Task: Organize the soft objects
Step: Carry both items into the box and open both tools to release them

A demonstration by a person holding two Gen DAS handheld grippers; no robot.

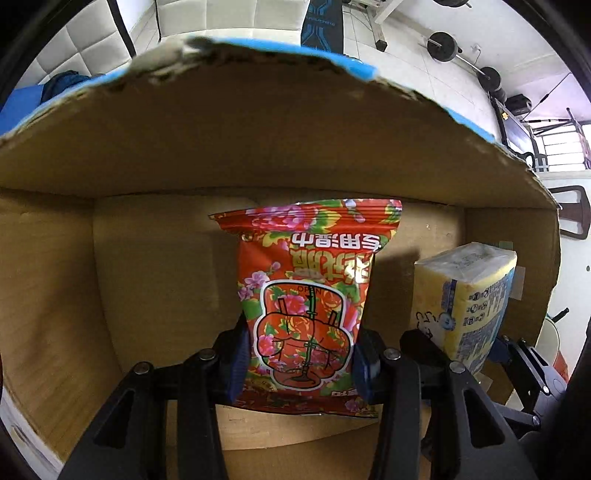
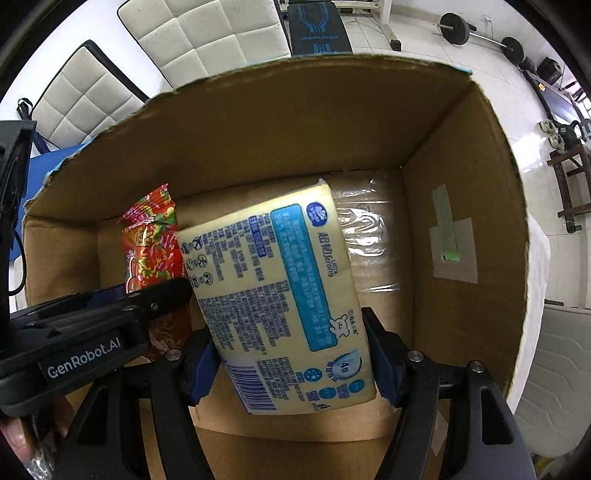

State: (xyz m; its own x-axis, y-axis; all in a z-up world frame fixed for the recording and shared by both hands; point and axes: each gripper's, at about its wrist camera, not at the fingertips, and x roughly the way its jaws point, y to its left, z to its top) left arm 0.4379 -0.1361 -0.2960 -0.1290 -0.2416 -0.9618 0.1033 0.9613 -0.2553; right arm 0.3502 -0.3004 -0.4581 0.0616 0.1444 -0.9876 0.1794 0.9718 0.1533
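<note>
My left gripper is shut on a red flowered wet-wipe pack and holds it inside a cardboard box, near the box floor. My right gripper is shut on a pale yellow tissue pack with blue print, also inside the box, to the right of the red pack. The yellow pack shows in the left wrist view at the right, held by the right gripper. The left gripper's body shows at the left of the right wrist view.
The box walls surround both grippers. Clear tape covers the box floor and a taped patch is on its right wall. White padded chairs, a weight bench and barbells stand on the floor beyond.
</note>
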